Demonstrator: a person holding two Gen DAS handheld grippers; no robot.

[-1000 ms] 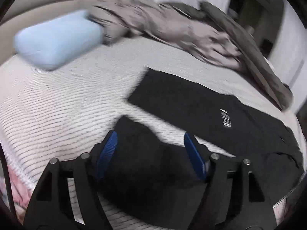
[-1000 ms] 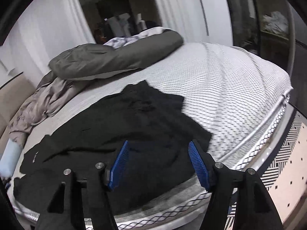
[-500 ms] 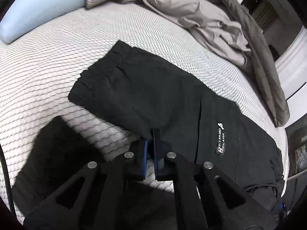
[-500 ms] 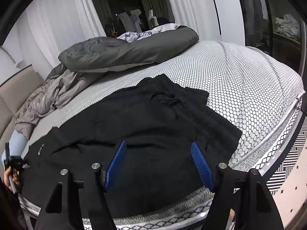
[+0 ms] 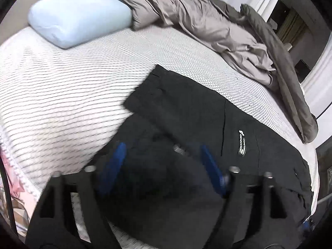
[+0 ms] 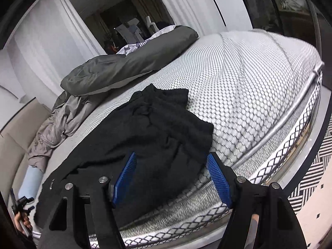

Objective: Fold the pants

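Note:
Black pants lie spread on the white mesh mattress, both leg ends now side by side, one overlapping the other. A white logo shows on the thigh. My left gripper is open and empty, just above the near leg end. In the right wrist view the rumpled waist end of the pants lies near the mattress's front edge. My right gripper is open and empty, hovering over the waist end.
A light blue pillow lies at the head of the bed. A crumpled grey sheet and dark grey duvet lie along the far side. The mattress edge drops to a patterned floor.
My left gripper was shut on a pant leg half a second ago; it has opened and let go, and the near leg now lies against the other. The right gripper stayed open.

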